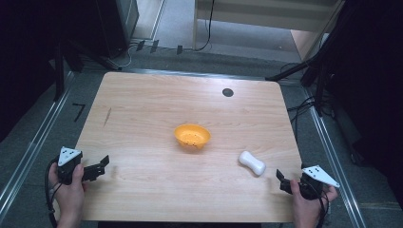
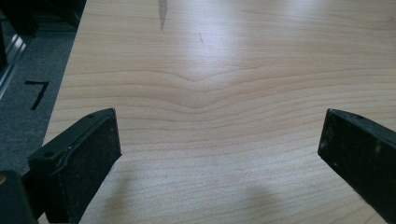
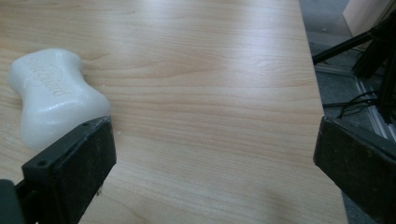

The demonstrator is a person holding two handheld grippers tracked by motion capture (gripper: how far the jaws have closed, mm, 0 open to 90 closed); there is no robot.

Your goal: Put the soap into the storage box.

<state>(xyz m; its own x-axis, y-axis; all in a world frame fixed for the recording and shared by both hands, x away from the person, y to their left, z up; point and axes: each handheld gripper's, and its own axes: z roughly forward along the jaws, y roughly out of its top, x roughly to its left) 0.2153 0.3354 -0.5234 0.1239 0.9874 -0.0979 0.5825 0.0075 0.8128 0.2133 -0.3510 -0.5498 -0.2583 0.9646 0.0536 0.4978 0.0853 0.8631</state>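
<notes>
Wood table [image 1: 142,118], orange bowl [image 1: 192,135] centre frame. White soap bar [image 3: 53,95] at left of right gripper [image 3: 215,154], embossing unreadable. Left gripper [image 2: 219,149]: both grippers' jaws apart, empty.

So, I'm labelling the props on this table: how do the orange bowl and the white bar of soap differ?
The orange bowl is round and hollow, with small holes in its bottom; the white bar of soap is solid, oblong and waisted in the middle. The bowl sits upright near the table's middle, while the soap lies flat nearer the right claw. The bowl looks wider than the soap. Both rest on the wooden table, untouched.
</notes>
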